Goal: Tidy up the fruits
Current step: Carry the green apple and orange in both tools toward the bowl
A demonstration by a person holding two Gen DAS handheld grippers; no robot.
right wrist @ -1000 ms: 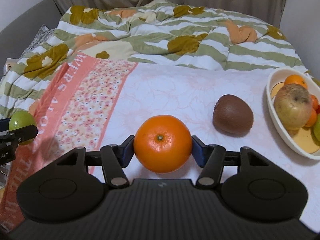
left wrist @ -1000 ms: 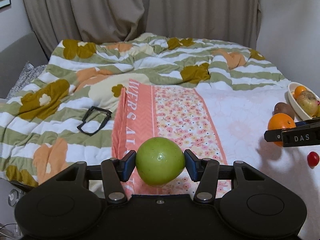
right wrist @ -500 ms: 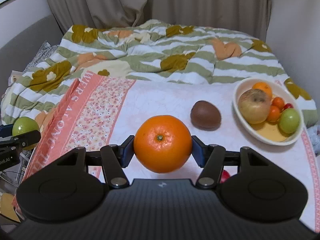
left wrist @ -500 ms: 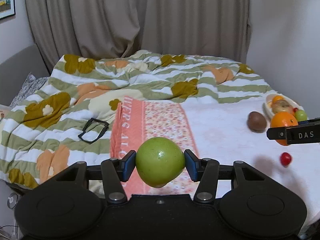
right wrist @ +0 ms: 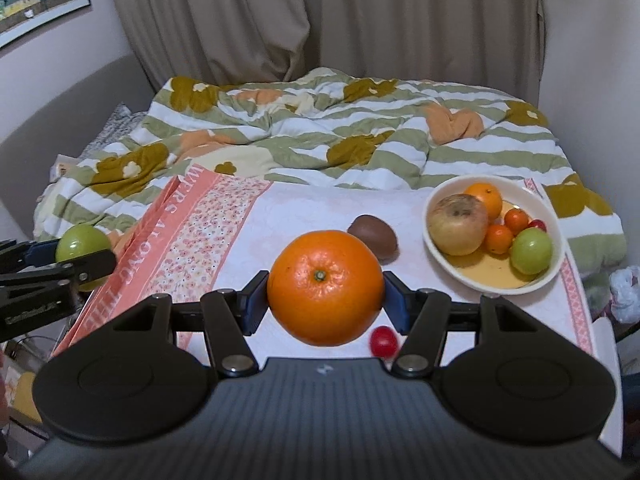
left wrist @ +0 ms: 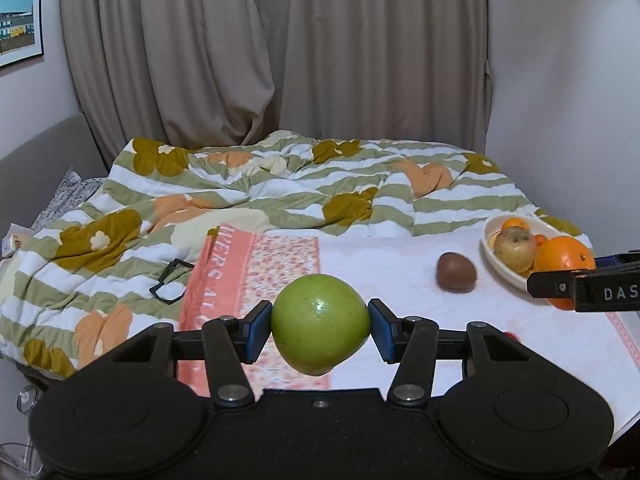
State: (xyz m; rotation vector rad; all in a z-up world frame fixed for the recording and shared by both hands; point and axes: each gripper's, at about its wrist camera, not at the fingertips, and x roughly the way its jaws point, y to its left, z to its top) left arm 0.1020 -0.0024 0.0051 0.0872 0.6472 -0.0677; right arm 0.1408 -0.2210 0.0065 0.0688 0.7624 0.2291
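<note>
My left gripper [left wrist: 320, 326] is shut on a green apple [left wrist: 320, 322] and holds it above the near left of the bed; it also shows in the right wrist view [right wrist: 82, 242]. My right gripper [right wrist: 325, 300] is shut on a big orange [right wrist: 325, 298], held above the bed; the orange also shows in the left wrist view [left wrist: 564, 260]. A white bowl [right wrist: 448, 270] at the right holds a yellowish apple [right wrist: 458, 224], small oranges, a green fruit and red tomatoes. A brown kiwi [right wrist: 374, 236] and a red cherry tomato [right wrist: 383, 340] lie loose on the white cloth.
A pink floral towel [left wrist: 256, 272] and a striped flowered quilt [left wrist: 280, 184] cover the bed. Black glasses [left wrist: 170, 282] lie on the quilt at the left. Curtains and walls stand behind; the bed's right edge is just past the bowl.
Both grippers have risen and drawn back from the bed with their fruits still held; more of the bed, the bowl and the curtains now show.
</note>
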